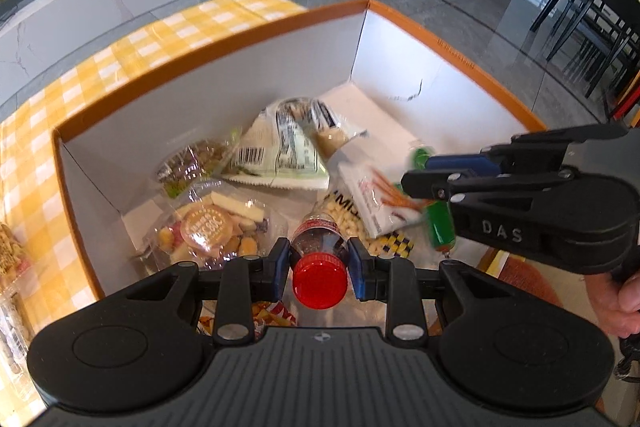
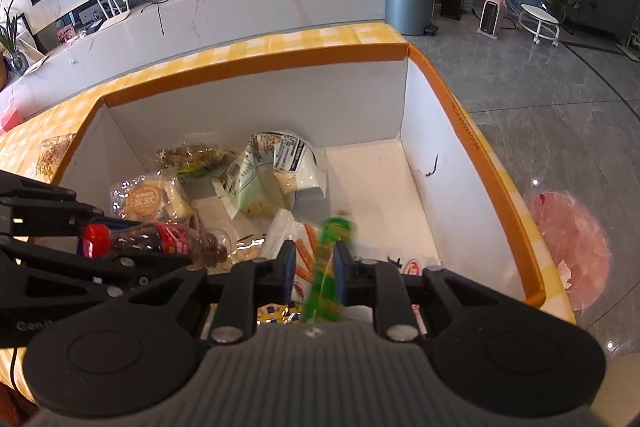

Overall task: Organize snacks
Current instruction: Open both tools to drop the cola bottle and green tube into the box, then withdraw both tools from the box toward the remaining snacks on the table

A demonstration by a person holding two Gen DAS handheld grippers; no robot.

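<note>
An orange-rimmed cardboard box (image 1: 224,39) (image 2: 256,59) with white walls stands on the table. Several snack packs lie in it, among them a white and green bag (image 1: 280,151) (image 2: 256,183) and a clear pack of mixed sweets (image 1: 208,227). My left gripper (image 1: 320,259) is shut on a small cola bottle (image 1: 320,281) (image 2: 152,237) with a red cap, held above the box's near side. My right gripper (image 2: 316,263) (image 1: 420,173) is shut on a green snack stick (image 2: 326,267) (image 1: 440,223), blurred, over a white pack with orange sticks (image 1: 376,195).
A yellow checked cloth (image 1: 80,87) covers the table. One more snack packet (image 1: 10,255) lies left of the box. The box's far right floor (image 2: 380,187) is bare. A pink bag (image 2: 568,247) lies on the room's floor. A hand (image 1: 616,307) holds the right gripper.
</note>
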